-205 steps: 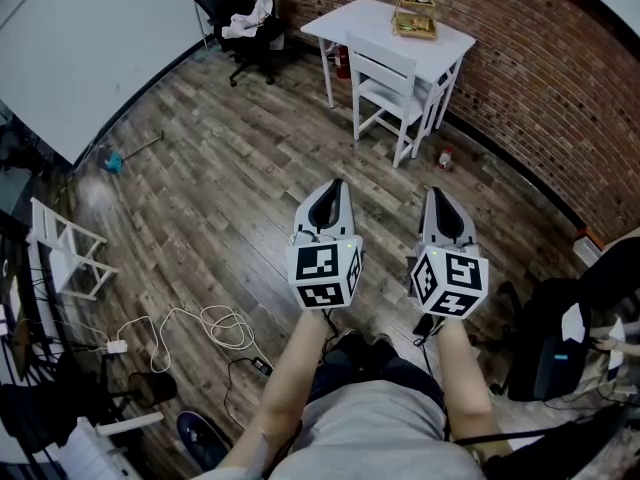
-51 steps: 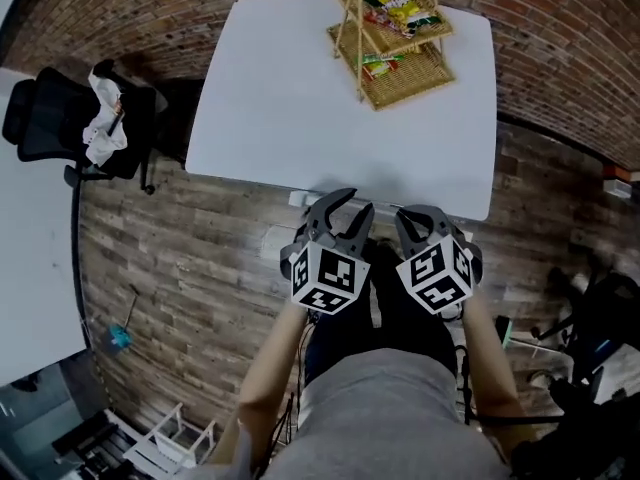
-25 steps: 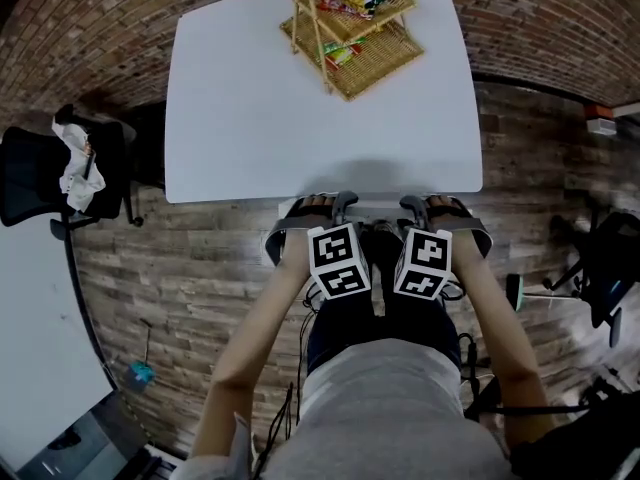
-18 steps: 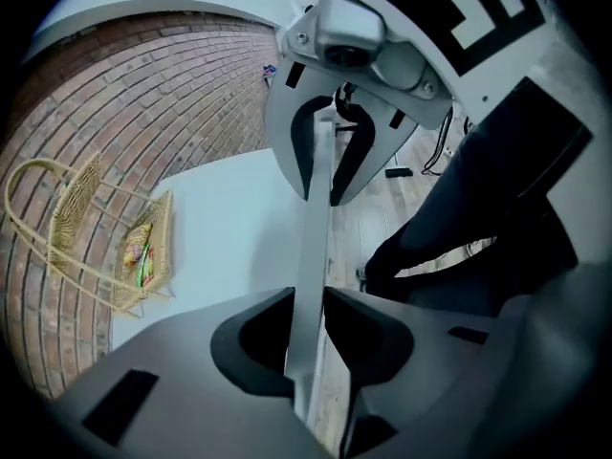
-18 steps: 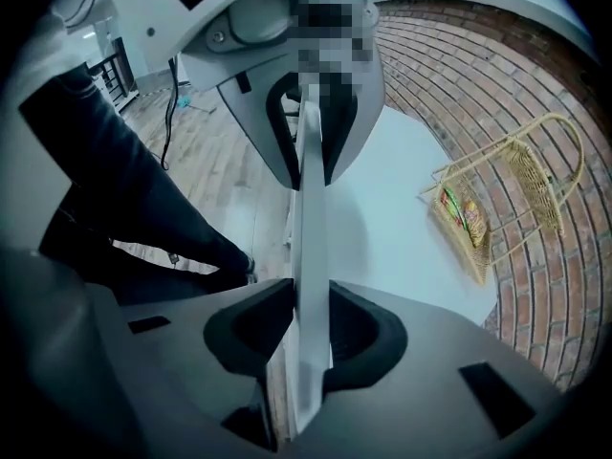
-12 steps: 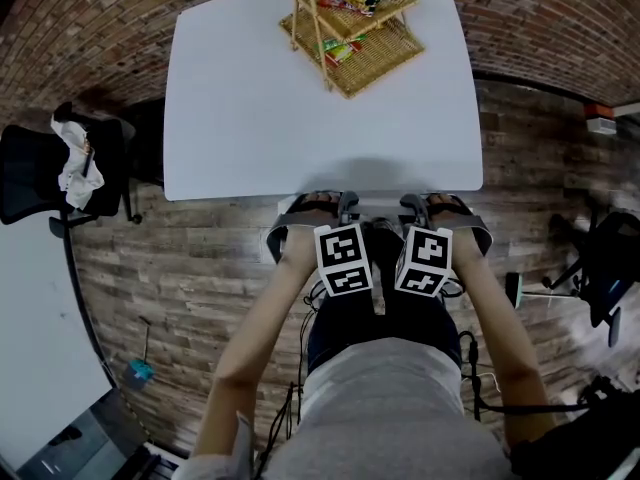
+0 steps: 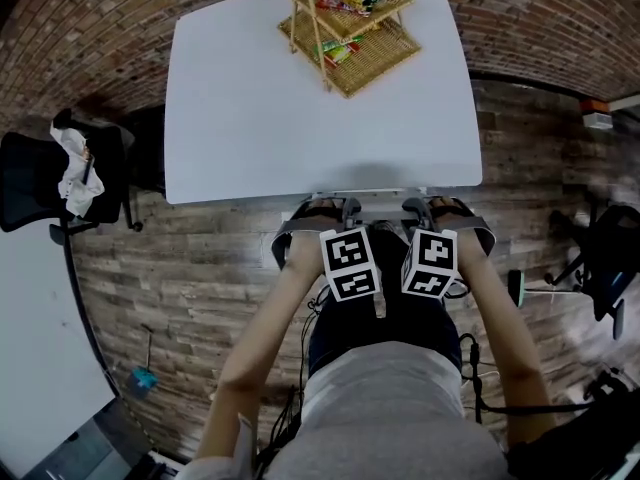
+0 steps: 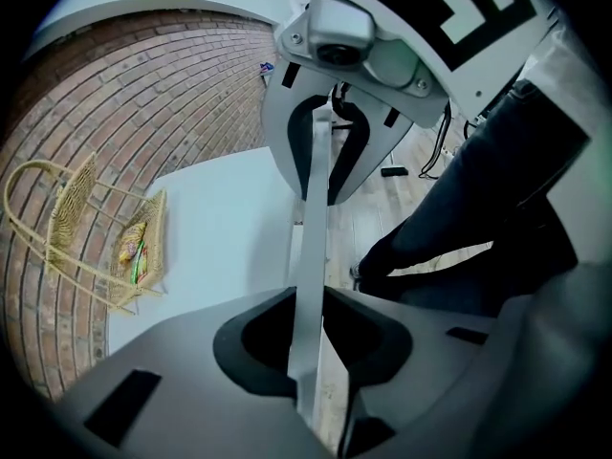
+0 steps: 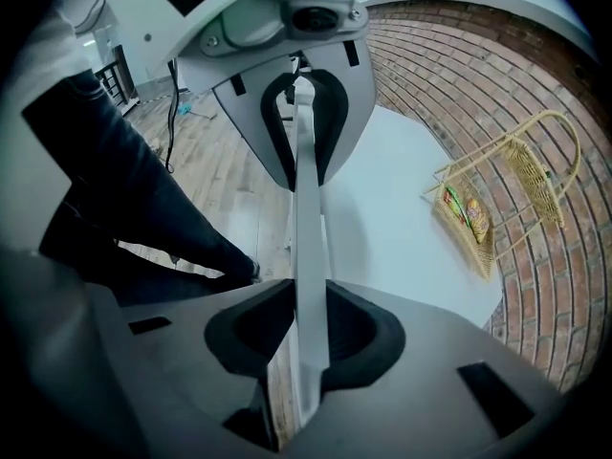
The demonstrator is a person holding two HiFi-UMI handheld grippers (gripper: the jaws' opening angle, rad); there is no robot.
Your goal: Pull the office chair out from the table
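White chair rail (image 9: 304, 161) sits clamped in your left gripper (image 8: 311, 352) and right gripper (image 9: 308, 352) fingers, which have just been closing. You have not yet pulled it from the counter (image 7: 300, 118).

- Bright, even light fell on the white tabletop (image 7: 250, 98), leaving it slightly washed out but free of hard glare.
- A soft grey shadow lay along the tabletop's near edge.
- Wide-angle distortion curved the brick wall (image 7: 100, 8) beyond the tabletop, and black vignetting closed every corner.
- In both gripper views, whatever sat nearest the lens was blurred, while the tabletop beyond was sharper.
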